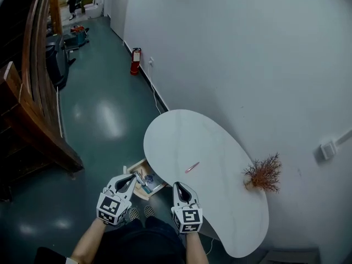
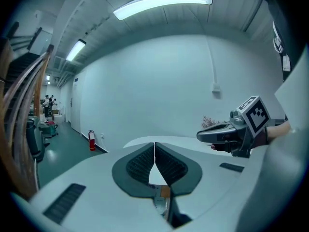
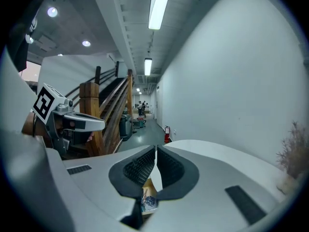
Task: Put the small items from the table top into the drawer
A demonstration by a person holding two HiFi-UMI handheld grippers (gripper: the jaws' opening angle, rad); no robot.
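A small pink item [image 1: 192, 167] lies on the white kidney-shaped table [image 1: 181, 136], near its front edge. Below that edge a wooden drawer [image 1: 144, 180] stands open with several small things in it; the drawer also shows under the jaws as a brown corner [image 3: 148, 197]. My left gripper [image 1: 133, 177] hovers over the drawer, its jaws shut and empty [image 2: 154, 145]. My right gripper [image 1: 179, 186] is at the table's front edge, a short way before the pink item, also shut on nothing [image 3: 156, 150].
A dried reddish plant [image 1: 264, 172] stands at the table's right side against the white wall. A wooden staircase [image 1: 30, 120] runs along the left. A red fire extinguisher [image 1: 135, 61] stands by the wall farther off. The floor is glossy green.
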